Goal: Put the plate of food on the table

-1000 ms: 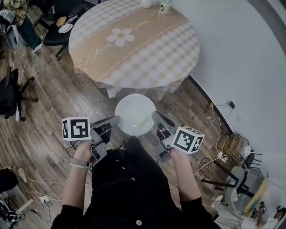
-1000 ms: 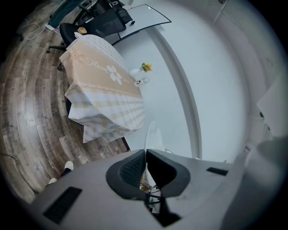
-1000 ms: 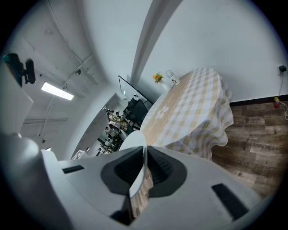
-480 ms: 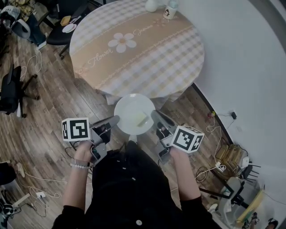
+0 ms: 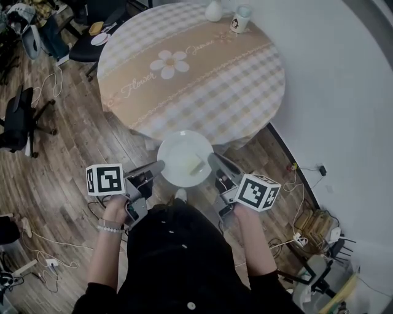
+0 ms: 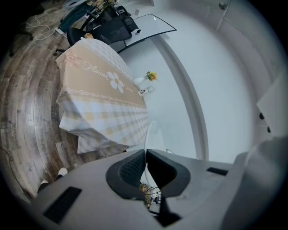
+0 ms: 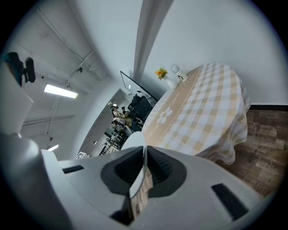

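- We find the left gripper (image 5: 158, 167) clamped on the plate (image 5: 181, 153). Its own view shows the rim pinched edge-on between closed jaws.
- The right gripper (image 5: 214, 160) grips the opposite rim the same way. The plate hangs between the two grippers, level as far as we can judge.
- A pale piece of food (image 5: 196, 164) lies on the plate, nearer the right gripper.
- The table (image 5: 202, 80) stands ahead of both grippers. We judge the plate to be just short of its near edge, not yet over the top.
- Risk: both holds are thin pinches on a smooth rim. If one gripper leads or rises, the plate could tilt and shed the food, or a rim could slip free.
- Risk: if carried too low, the plate could catch the hanging cloth and drag it. That could upset the vase (image 5: 214, 11) and cup (image 5: 241, 19) at the far side.
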